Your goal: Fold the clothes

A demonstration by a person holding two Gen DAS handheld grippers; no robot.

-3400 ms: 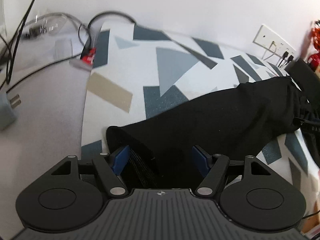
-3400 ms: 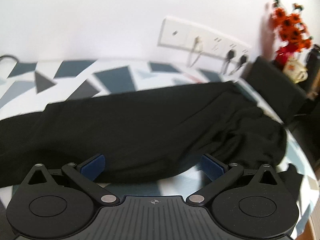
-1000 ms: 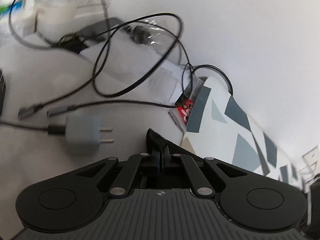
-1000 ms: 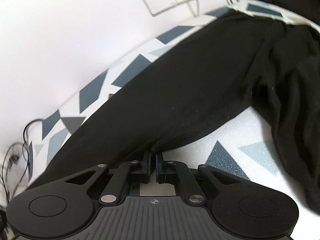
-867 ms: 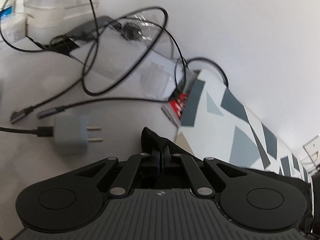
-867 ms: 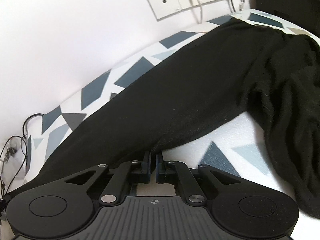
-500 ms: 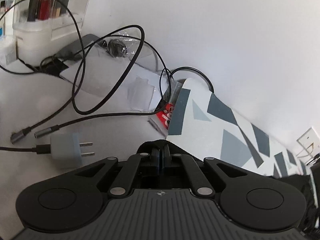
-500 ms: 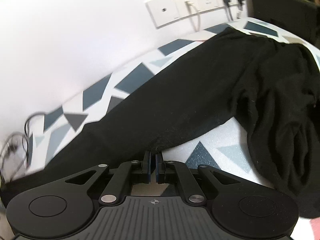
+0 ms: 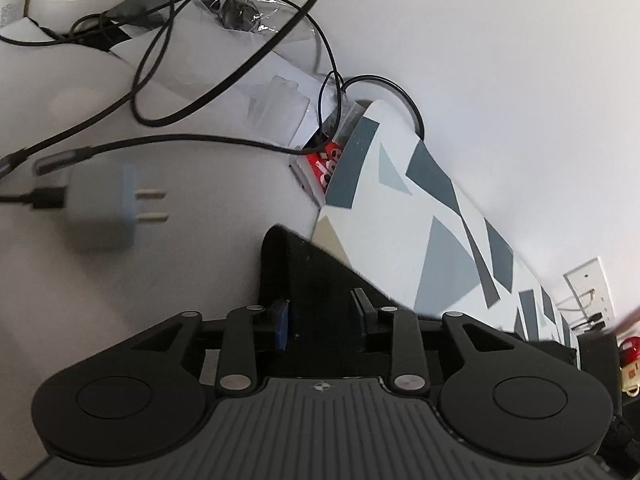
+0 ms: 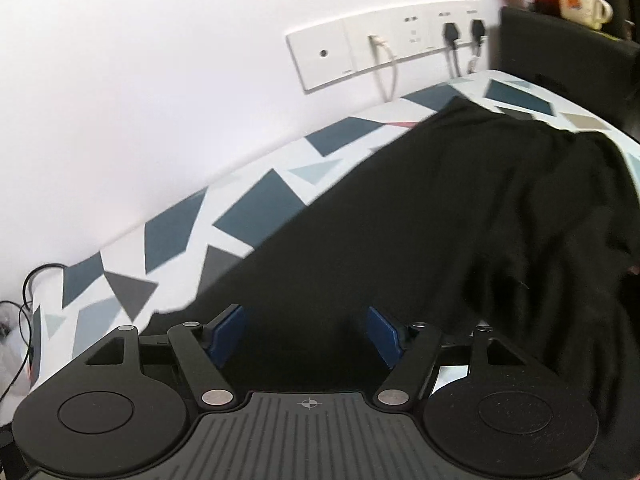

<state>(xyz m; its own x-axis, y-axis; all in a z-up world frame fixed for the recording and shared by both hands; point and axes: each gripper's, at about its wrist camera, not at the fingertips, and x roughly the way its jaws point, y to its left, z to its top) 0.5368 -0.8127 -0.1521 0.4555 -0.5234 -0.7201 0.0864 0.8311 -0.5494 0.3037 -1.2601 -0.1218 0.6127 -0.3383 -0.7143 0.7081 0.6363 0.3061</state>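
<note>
A black garment (image 10: pixel 420 240) lies stretched across a white mat with grey and blue triangles (image 10: pixel 256 204). Its narrow end with a ribbed cuff (image 9: pixel 280 264) reaches past the mat's left edge onto the grey table. My left gripper (image 9: pixel 322 324) is over that cuff end, its jaws opening, the cloth between the pads but no longer pinched. My right gripper (image 10: pixel 306 334) hovers over the garment's middle, its jaws opening wide, black cloth below and between them, not pressed. The bunched right part of the garment (image 10: pixel 580 248) sits by the mat's far end.
Black cables (image 9: pixel 224 52), a grey plug adapter (image 9: pixel 100 216), plastic wrapping (image 9: pixel 276 92) and a red packet (image 9: pixel 326 160) lie left of the mat. A white wall socket strip (image 10: pixel 384 56) with plugs, a black box (image 10: pixel 560 52) and a cup (image 10: pixel 580 0) are at the right.
Both grippers were shut on the black garment's edge and now stand apart, letting the cloth go. The right gripper has lifted a little; the cuff lies flat on the table.
</note>
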